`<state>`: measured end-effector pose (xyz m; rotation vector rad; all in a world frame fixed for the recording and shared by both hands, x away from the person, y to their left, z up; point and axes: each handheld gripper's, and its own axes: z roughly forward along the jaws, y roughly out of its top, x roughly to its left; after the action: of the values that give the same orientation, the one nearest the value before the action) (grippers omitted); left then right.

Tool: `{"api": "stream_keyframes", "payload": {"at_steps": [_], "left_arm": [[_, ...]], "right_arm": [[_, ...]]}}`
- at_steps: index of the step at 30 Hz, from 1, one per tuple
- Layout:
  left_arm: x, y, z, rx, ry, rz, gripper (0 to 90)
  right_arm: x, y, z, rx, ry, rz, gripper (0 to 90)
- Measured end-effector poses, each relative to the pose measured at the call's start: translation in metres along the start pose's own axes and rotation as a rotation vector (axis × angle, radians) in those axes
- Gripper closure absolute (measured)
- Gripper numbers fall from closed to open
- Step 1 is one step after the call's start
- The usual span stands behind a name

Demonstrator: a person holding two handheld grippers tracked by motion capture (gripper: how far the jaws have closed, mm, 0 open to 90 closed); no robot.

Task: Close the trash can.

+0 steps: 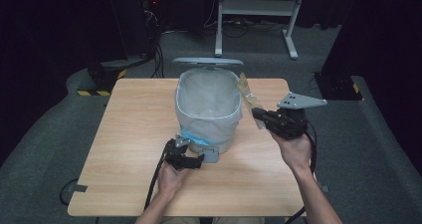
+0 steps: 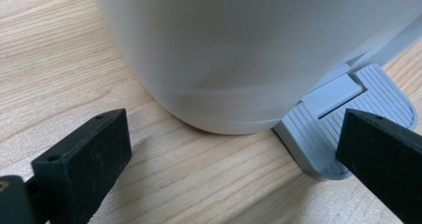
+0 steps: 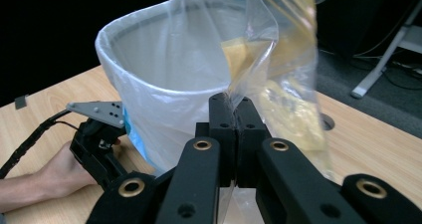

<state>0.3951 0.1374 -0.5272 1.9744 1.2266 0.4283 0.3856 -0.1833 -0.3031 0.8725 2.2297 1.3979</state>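
White plastic bin (image 1: 208, 109), lined and lid up, stands mid-surface (image 1: 124, 149). The right gripper (image 1: 260, 115), fingers clamped on a clear bag (image 3: 278, 59) beside the rim, looks about to drop it in: next, carry it over the opening. The left gripper (image 1: 199, 159), fingers apart, rests at the pedal (image 2: 343, 129). Grey carpet, dark room.

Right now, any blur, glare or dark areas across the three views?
High view: table lit evenly, surroundings nearly black. Left gripper view: bin wall close, soft and washed out, pedal sharp. Right gripper view: plastic bag glossy, blurred near its top; background dark.
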Motion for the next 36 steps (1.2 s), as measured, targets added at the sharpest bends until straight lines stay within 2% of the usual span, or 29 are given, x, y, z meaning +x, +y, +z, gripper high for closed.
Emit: {"api": "stream_keyframes", "payload": {"at_steps": [8, 27, 36], "left_arm": [[0.0, 0.0, 0.0, 0.0, 0.0, 0.001, 0.9], [0.0, 0.0, 0.0, 0.001, 0.0, 0.002, 0.9], [-0.001, 0.0, 0.0, 0.001, 0.003, 0.004, 0.9]], "right_arm": [[0.009, 0.015, 0.013, 0.014, 0.029, -0.018, 89.3], [0.014, 0.037, 0.044, 0.067, 0.071, -0.032, 89.1], [0.019, 0.047, 0.055, 0.062, 0.096, -0.037, 89.0]]}}
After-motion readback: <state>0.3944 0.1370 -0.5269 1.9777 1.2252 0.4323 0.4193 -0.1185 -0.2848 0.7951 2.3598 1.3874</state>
